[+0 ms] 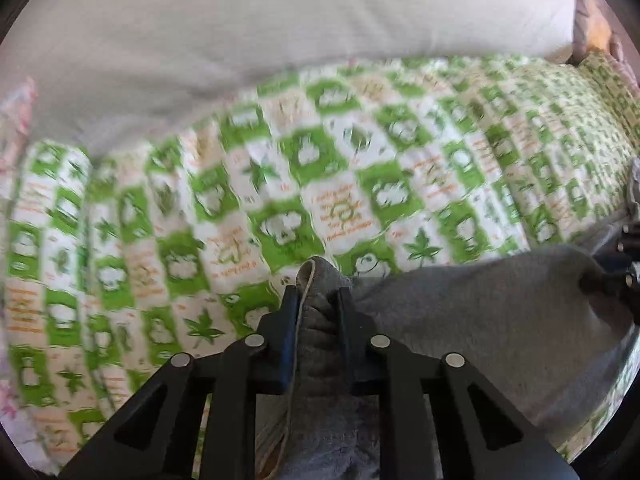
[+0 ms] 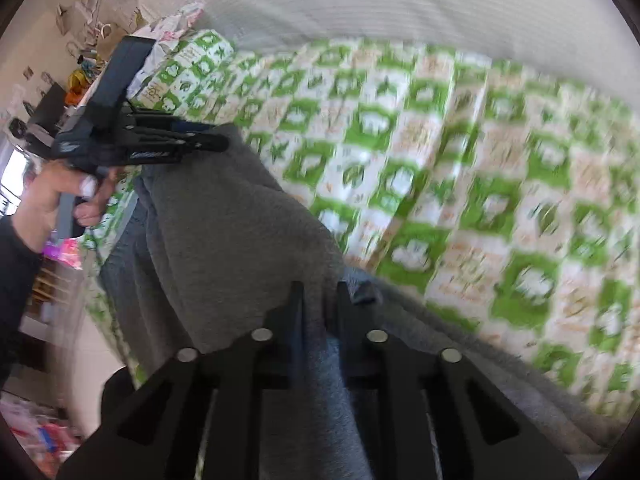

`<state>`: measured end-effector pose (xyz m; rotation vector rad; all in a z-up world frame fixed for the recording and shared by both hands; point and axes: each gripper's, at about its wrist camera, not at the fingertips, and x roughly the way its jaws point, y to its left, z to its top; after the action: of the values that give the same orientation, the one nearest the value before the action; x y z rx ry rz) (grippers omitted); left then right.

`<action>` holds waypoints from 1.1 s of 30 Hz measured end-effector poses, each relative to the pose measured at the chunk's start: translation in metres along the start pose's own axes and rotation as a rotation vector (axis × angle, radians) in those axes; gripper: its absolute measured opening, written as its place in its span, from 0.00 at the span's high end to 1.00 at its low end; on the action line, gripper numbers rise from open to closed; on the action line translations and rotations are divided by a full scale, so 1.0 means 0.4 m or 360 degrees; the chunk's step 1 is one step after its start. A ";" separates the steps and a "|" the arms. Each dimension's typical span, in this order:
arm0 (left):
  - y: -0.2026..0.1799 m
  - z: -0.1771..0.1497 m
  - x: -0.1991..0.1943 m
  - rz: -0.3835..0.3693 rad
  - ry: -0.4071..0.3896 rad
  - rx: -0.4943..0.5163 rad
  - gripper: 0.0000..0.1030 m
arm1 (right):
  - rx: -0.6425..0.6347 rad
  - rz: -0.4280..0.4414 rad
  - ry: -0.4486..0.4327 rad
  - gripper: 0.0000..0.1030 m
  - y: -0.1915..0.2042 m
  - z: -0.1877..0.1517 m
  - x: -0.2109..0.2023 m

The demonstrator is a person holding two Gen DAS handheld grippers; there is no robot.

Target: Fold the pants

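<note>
Grey sweat pants (image 1: 472, 312) hang stretched between my two grippers above a bed. My left gripper (image 1: 318, 294) is shut on one bunched corner of the pants, with a pale drawstring (image 1: 298, 320) running down along the left finger. My right gripper (image 2: 319, 292) is shut on another edge of the pants (image 2: 224, 240). In the right wrist view the left gripper (image 2: 216, 142) shows at the upper left, held by a hand and clamped on the far corner. In the left wrist view the right gripper (image 1: 600, 278) shows at the right edge, gripping the cloth.
A green and white patterned bedspread (image 1: 280, 184) (image 2: 460, 168) covers the bed under the pants. A large white pillow or cushion (image 1: 280, 32) (image 2: 400, 4) lies along the far side. Room clutter and a wall show at the left of the right wrist view (image 2: 48, 80).
</note>
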<state>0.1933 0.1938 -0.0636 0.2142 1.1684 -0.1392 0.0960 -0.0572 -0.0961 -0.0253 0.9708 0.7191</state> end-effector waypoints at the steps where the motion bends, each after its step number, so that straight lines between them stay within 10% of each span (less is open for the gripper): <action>1: 0.004 -0.004 -0.029 -0.0006 -0.0052 -0.0018 0.86 | -0.0032 -0.0046 -0.0036 0.89 0.014 0.006 -0.012; 14: 0.058 -0.166 -0.350 -0.0016 -0.0698 -0.0227 0.89 | -0.0376 -0.0408 -0.0570 0.90 0.196 0.019 -0.224; 33: 0.063 -0.584 -0.235 -0.0223 -0.0515 -0.0693 0.90 | -0.0661 -0.0232 -0.0194 0.84 0.376 -0.330 -0.047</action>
<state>-0.0468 0.2737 -0.0620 -0.2675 0.8646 -0.0373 -0.0941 0.0052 -0.1154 -0.4074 0.6828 0.7676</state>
